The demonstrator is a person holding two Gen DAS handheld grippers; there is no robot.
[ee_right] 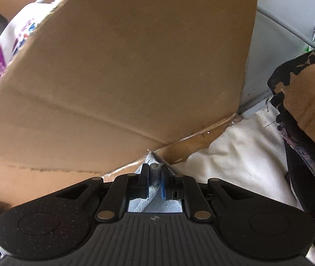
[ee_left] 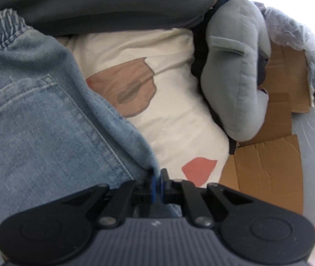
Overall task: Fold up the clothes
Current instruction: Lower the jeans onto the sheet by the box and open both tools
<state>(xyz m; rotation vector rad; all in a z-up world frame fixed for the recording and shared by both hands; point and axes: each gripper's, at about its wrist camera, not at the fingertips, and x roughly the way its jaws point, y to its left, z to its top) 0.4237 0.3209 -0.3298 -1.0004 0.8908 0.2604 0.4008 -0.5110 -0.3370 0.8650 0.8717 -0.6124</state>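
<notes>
Light blue jeans (ee_left: 42, 119) with an elastic waistband and a back pocket fill the left of the left wrist view, lying over a white bedsheet (ee_left: 175, 119) with pink and brown patches. My left gripper (ee_left: 157, 175) is shut on the edge of the denim at the bottom centre. In the right wrist view my right gripper (ee_right: 154, 170) is shut on another fold of the same jeans (ee_right: 155, 186), close against a cardboard box flap (ee_right: 124, 71). Most of the garment is hidden in that view.
A grey plush toy (ee_left: 235, 71) lies to the right on the sheet, with flattened cardboard (ee_left: 268, 159) and a plastic-wrapped bundle (ee_left: 301, 35) beyond it. A dark grey cushion (ee_left: 95, 2) sits at the back. Black patterned fabric (ee_right: 301, 133) hangs at the right.
</notes>
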